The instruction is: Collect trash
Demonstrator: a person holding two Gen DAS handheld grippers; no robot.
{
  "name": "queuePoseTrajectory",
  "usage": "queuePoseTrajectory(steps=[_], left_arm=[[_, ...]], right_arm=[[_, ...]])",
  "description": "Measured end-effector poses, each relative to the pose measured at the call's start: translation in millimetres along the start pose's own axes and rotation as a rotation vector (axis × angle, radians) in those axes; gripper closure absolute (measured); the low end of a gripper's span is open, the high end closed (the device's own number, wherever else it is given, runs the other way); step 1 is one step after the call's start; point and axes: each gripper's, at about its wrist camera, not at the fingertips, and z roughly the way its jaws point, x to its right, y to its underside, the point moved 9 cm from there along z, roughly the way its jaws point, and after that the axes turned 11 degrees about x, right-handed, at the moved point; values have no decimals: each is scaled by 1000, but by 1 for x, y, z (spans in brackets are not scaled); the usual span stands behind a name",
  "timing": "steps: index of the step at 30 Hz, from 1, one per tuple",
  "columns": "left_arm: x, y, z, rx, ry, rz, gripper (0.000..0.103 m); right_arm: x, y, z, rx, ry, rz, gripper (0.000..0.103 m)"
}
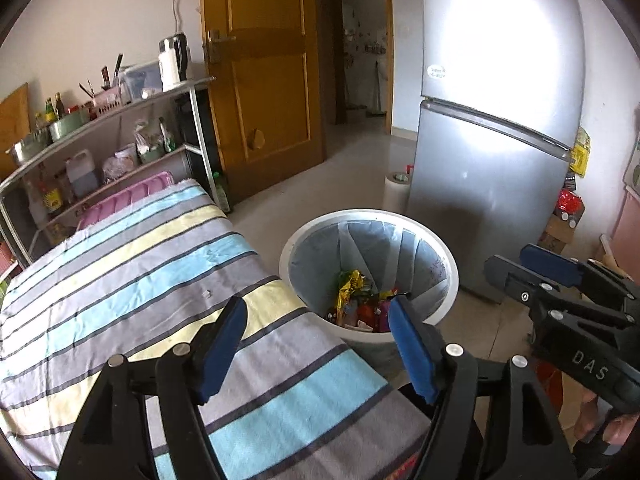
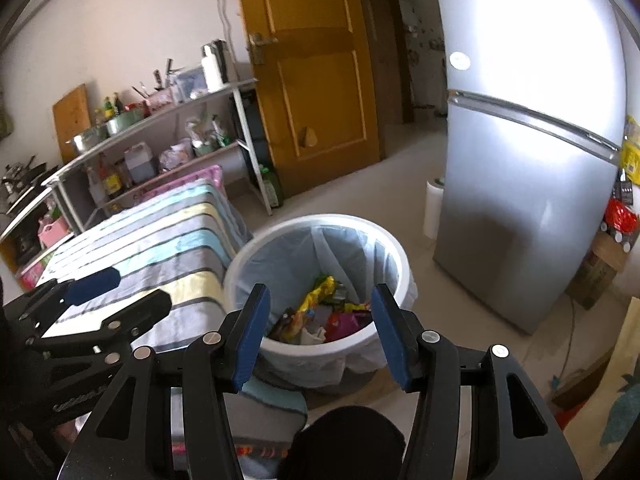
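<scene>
A white bin (image 1: 450,264) with a pale bag liner stands on the floor beside the striped-cloth table (image 1: 140,280). Colourful wrappers (image 1: 354,296) lie in a heap at its bottom. My left gripper (image 1: 316,312) hangs open above the table's corner and the bin's near rim, with nothing between its blue pads. To its right, my right gripper (image 1: 510,258) also appears in this view. In the right wrist view, my right gripper (image 2: 320,294) is open and empty above the bin (image 2: 320,218), framing the wrappers (image 2: 320,312). My left gripper (image 2: 138,288) sits at the left over the table (image 2: 168,240).
A silver fridge (image 1: 500,160) stands just behind the bin, with a white paper roll (image 1: 396,192) at its foot. A metal shelf (image 1: 120,120) of bottles and pots lines the wall behind the table. An orange door (image 1: 264,80) stands open, and a cardboard box (image 2: 600,268) sits right of the fridge.
</scene>
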Motion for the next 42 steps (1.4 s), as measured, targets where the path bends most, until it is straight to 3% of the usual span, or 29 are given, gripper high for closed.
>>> queuePoseTrajectory(steps=[15, 42], left_arm=[[-3, 9, -24, 24, -31, -45, 28], [-4, 13, -26, 8, -29, -54, 27]], right_arm=[[-8, 14, -31, 34, 45, -5, 50], [-13, 15, -28, 30, 46, -12, 50]])
